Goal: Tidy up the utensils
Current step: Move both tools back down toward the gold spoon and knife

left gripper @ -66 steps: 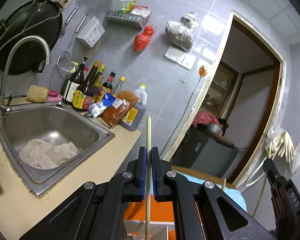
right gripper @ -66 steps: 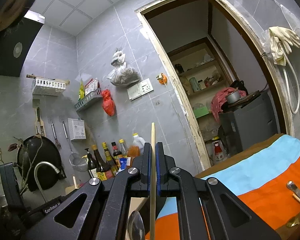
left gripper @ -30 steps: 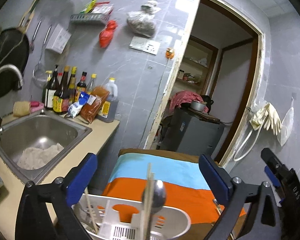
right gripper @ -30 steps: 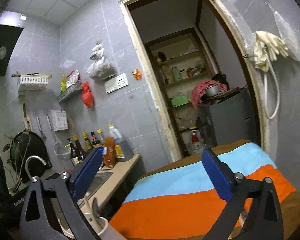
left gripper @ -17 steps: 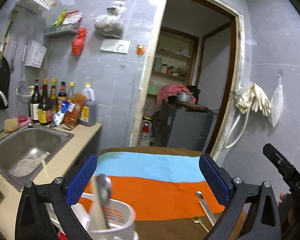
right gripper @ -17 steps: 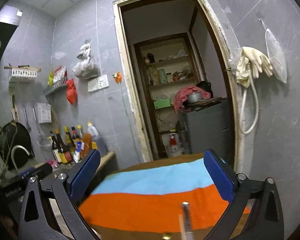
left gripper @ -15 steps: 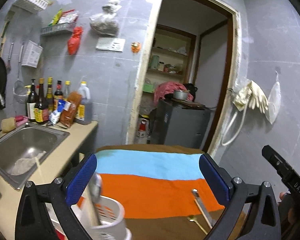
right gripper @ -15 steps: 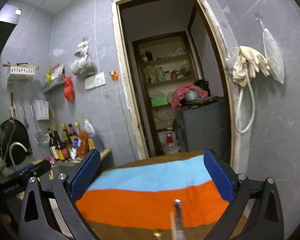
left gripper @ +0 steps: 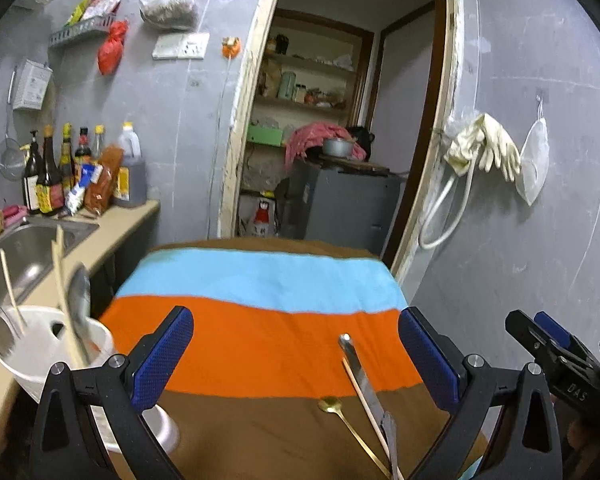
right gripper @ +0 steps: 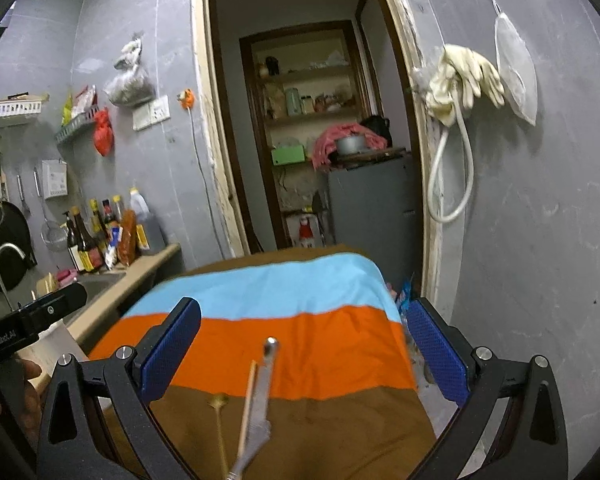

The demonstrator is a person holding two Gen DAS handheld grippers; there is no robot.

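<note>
Lettering "DAS" is read on the right gripper (left gripper: 556, 360) seen at 3 o'clock in the left view; white lettering on the left gripper (right gripper: 32, 320) at 9 o'clock in the right view is too blurred to be read. Both grippers are spread wide, and nothing is held between the blue pads (left gripper: 162, 354) of either.

Three utensils are counted on the striped cloth (left gripper: 260, 280), toward 6 o'clock: one metal knife (left gripper: 360, 376), one chopstick (left gripper: 364, 392) just beside it, and one gold spoon (left gripper: 332, 404) at its left. The same three are seen in the right view: knife (right gripper: 264, 384), chopstick (right gripper: 249, 396), spoon (right gripper: 218, 402).

One white holder (left gripper: 32, 344) is seen at 8 o'clock in the left view, with three chopsticks (left gripper: 62, 292) and one spoon (left gripper: 79, 296) standing tilted in it.

Bottles (left gripper: 52, 172) are grouped at 9 o'clock by one sink (left gripper: 24, 248); their labels cannot be read.
</note>
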